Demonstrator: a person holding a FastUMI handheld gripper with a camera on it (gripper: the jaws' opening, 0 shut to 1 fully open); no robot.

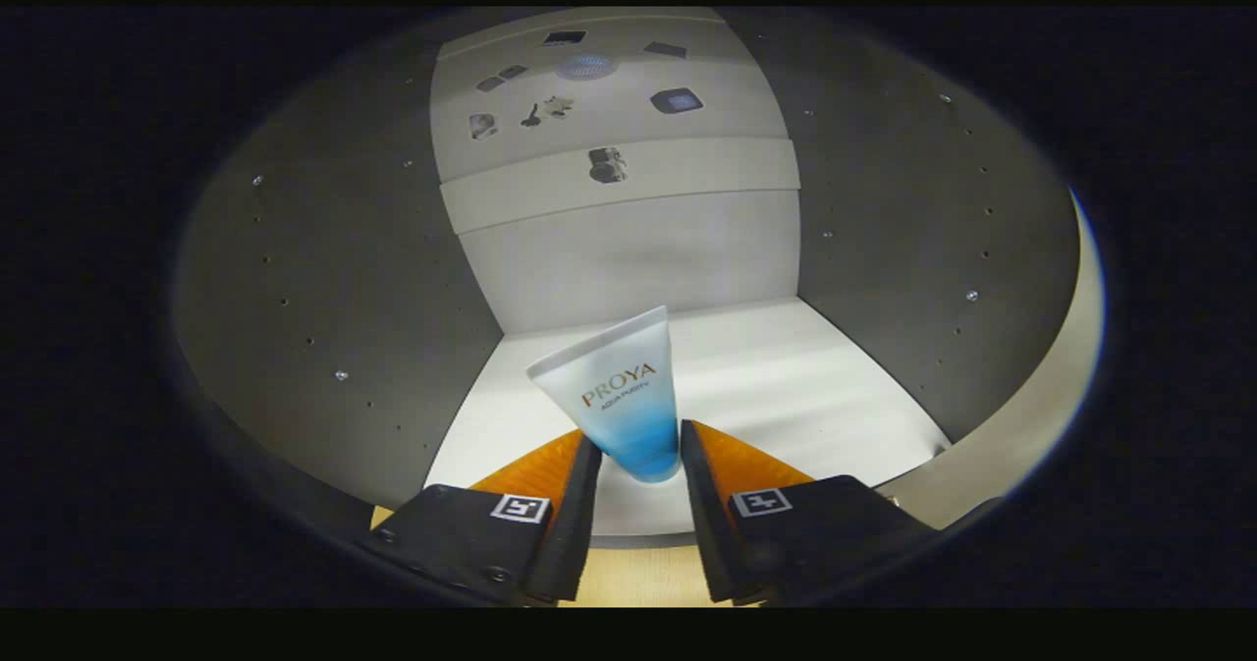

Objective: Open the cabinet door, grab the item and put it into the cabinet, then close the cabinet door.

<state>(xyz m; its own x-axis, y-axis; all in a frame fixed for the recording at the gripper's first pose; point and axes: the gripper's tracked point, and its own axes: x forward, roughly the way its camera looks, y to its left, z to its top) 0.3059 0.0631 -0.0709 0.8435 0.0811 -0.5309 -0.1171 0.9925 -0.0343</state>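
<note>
While the hand-held gripper [640,450] points into the open cabinet [324,278], the parts read as follows.

Hand-held gripper: its two fingers stand a narrow gap apart, one on each side of the tube's lower end; whether both press on it cannot be told.

Tube [619,391]: a cosmetic tube, frosted white above and blue at its cap end, standing cap-down and tilted slightly, between the fingertips at the front of the cabinet floor.

Cabinet floor [786,376]: a pale board under the tube, running back to the rear panel.

Rear panel [628,258]: a pale wall beyond the tube, with a lighter horizontal band [687,175] higher up.

Side walls: grey panels left and right of the tube, dotted with rows of small holes.

Surface [638,578]: a light wooden strip showing nearest the camera, between the finger bases.
</note>
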